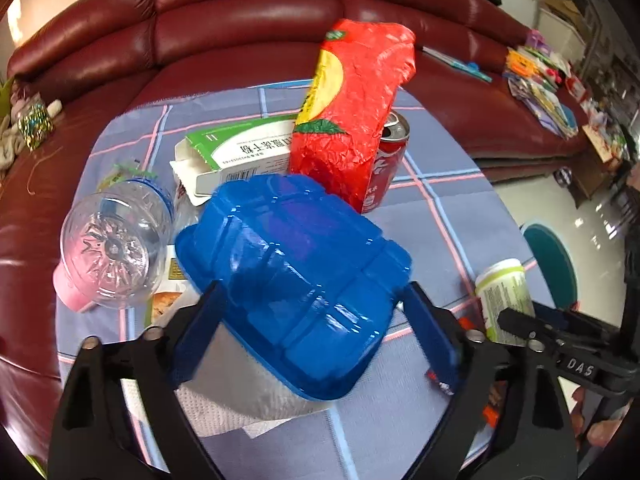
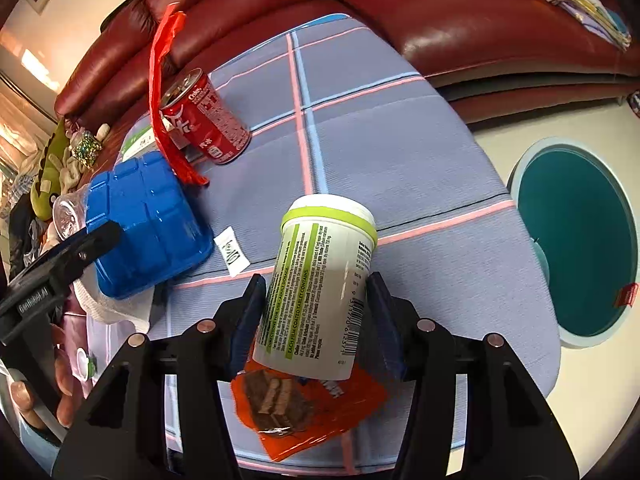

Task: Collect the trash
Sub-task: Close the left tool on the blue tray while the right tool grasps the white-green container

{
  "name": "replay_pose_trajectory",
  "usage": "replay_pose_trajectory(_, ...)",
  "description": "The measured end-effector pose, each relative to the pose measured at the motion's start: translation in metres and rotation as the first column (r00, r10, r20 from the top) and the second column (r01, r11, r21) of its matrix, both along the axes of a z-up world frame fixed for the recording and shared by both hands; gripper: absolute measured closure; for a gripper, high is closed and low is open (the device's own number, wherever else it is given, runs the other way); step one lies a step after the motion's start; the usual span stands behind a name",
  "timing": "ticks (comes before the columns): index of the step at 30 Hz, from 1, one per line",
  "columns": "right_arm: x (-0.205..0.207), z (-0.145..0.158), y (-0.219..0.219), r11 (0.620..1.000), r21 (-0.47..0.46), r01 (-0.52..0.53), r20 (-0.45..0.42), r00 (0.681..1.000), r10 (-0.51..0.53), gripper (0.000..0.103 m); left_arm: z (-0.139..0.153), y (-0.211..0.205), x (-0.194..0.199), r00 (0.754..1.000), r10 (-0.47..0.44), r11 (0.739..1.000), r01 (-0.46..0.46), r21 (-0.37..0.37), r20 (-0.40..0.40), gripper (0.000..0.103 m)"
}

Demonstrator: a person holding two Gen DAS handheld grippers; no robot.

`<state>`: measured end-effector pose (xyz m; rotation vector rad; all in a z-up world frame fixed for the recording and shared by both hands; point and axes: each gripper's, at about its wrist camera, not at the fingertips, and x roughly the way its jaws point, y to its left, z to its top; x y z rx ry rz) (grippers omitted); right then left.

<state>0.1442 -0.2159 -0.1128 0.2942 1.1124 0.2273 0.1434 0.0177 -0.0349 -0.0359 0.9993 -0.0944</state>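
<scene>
My left gripper (image 1: 310, 300) is shut on an upturned blue plastic tray (image 1: 296, 276), held over a white paper napkin (image 1: 240, 404); the tray also shows in the right wrist view (image 2: 148, 220). My right gripper (image 2: 316, 292) is shut on a white tablet bottle with a green band (image 2: 320, 284), held tilted above an orange snack wrapper (image 2: 304, 412); the bottle also shows in the left wrist view (image 1: 504, 296). A red cola can (image 2: 208, 120), a red crumpled bag (image 1: 352, 108), a green-and-white medicine box (image 1: 240, 152) and a clear plastic bottle (image 1: 116, 248) lie on the table.
The table has a blue-grey checked cloth (image 2: 380, 152) and stands against a dark red leather sofa (image 1: 240, 24) strewn with small items. A round teal bin (image 2: 576, 240) stands on the floor to the right of the table. A small white sachet (image 2: 232, 254) lies by the tray.
</scene>
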Motion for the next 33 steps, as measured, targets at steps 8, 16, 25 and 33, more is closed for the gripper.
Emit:
replay_pose_trajectory(8, 0.008, 0.007, -0.009, 1.000, -0.027, -0.009, 0.025, 1.000, 0.009, 0.053, 0.008, -0.008, 0.003, 1.000, 0.001, 0.999, 0.000, -0.035, 0.031, 0.037)
replay_pose_trajectory(16, 0.007, 0.010, -0.012, 1.000, -0.017, -0.013, 0.029, 0.999, 0.014, 0.053, 0.022, -0.043, -0.002, 0.990, -0.130, 0.991, 0.131, -0.008, 0.061, 0.055)
replay_pose_trajectory(25, -0.001, 0.016, -0.018, 0.999, -0.035, -0.011, 0.041, 0.999, 0.012, 0.053, -0.004, -0.021, -0.021, 0.996, -0.080, 0.995, 0.078, -0.054, -0.027, 0.049)
replay_pose_trajectory(33, 0.008, 0.034, -0.018, 0.999, -0.050, -0.019, 0.078, 0.997, 0.023, 0.053, 0.001, 0.005, -0.010, 0.998, -0.039, 0.988, 0.032, -0.151, -0.044, 0.038)
